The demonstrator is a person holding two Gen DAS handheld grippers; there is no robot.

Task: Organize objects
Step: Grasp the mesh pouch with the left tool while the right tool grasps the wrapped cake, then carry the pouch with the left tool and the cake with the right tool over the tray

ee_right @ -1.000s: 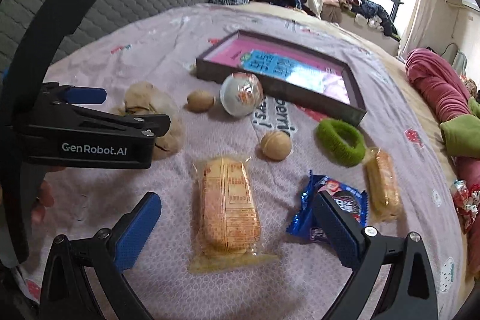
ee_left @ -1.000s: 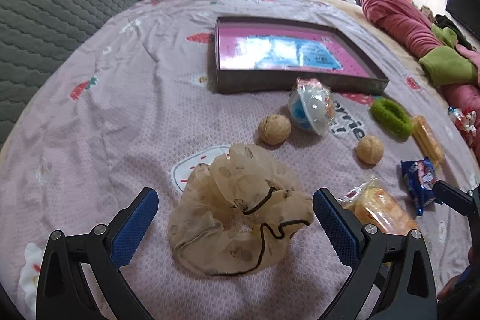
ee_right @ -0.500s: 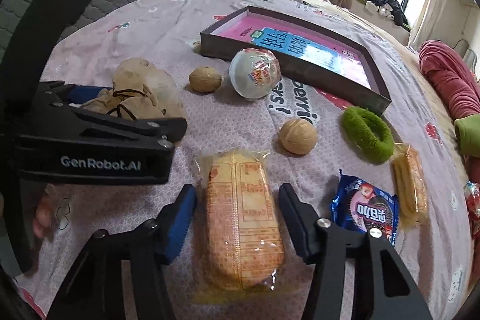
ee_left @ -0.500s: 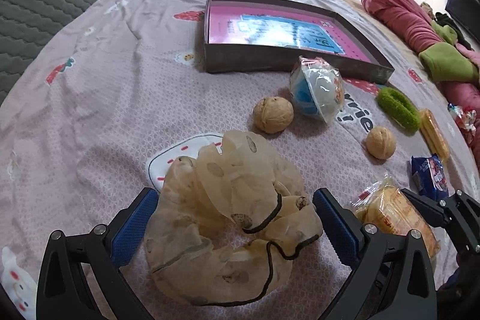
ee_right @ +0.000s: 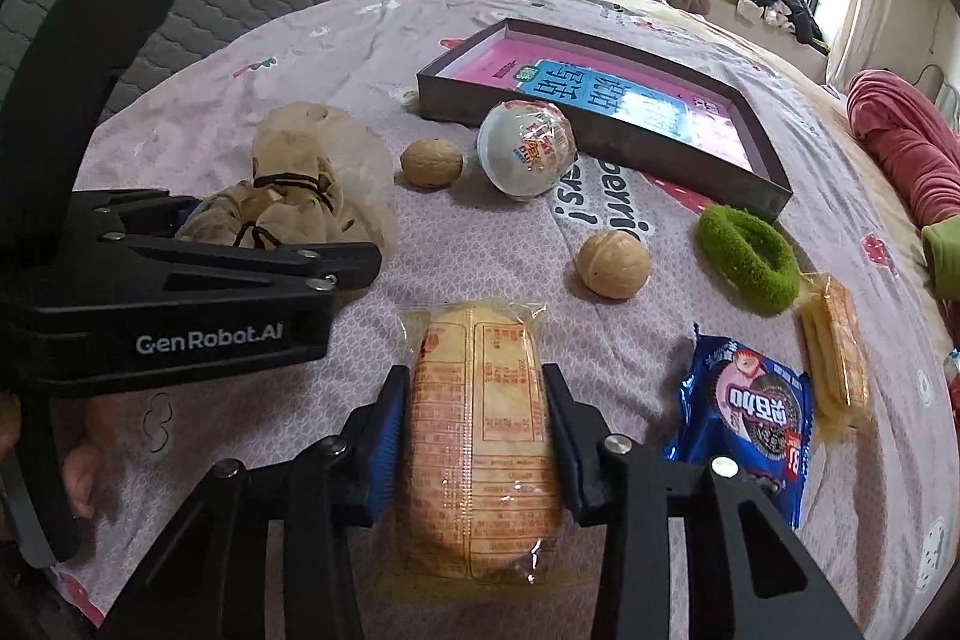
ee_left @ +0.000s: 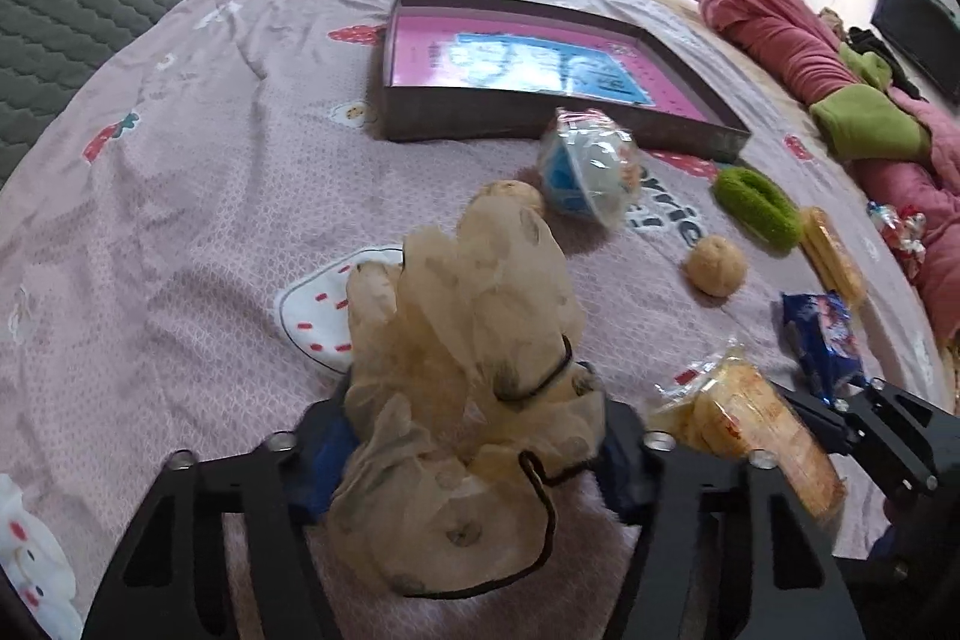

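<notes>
On the bed (ee_left: 180, 196), the left gripper (ee_left: 474, 451) is closing its jaws on the beige scrunchie (ee_left: 462, 370), and the right gripper (ee_right: 474, 445) is closing on the wrapped cake (ee_right: 480, 436).

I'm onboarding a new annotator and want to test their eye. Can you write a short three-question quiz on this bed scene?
1. True or false: the dark shallow box with the pink printed bottom already holds a walnut.
2. Which item sits between the fingers of the right gripper? A) the blue cookie packet B) the long clear-wrapped yellow cake C) the fuzzy green hair tie
3. Fill in: the left gripper is closing on the sheer beige ______ with black trim.

Key: 1 false, both tan walnuts lie on the pink bedspread; 2 B; 3 scrunchie.
</notes>
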